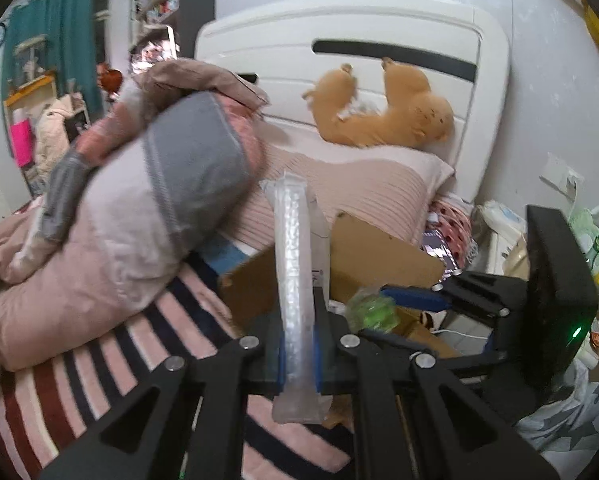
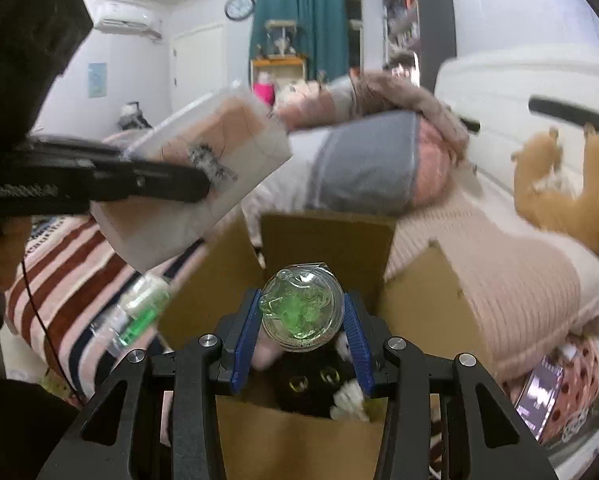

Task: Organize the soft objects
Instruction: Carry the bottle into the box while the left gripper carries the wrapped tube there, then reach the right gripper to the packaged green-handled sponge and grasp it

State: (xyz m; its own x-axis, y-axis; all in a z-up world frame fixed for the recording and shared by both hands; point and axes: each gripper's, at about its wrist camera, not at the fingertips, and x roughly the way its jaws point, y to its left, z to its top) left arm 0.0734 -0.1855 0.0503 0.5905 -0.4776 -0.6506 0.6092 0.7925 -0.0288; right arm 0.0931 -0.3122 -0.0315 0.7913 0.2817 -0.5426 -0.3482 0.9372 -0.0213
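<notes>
The left hand-held gripper (image 1: 299, 344) is pinching a flat clear plastic packet (image 1: 295, 276) edge-on between fully closed blue pads; from the right wrist view the packet (image 2: 195, 168) is showing a dark printed label too blurred to read. The right hand-held gripper (image 2: 301, 340) is holding a round clear capsule with something green inside (image 2: 301, 306), its pads partly open and pressing on the capsule's sides, above an open cardboard box (image 2: 327, 240) sitting on the striped bed cover (image 2: 59, 264). Inside the box a black soft toy (image 2: 311, 388) is lying partly hidden. An orange plush toy (image 1: 391, 116) is leaning upside down against the white headboard (image 1: 283, 52). Both views are blurring with motion.
</notes>
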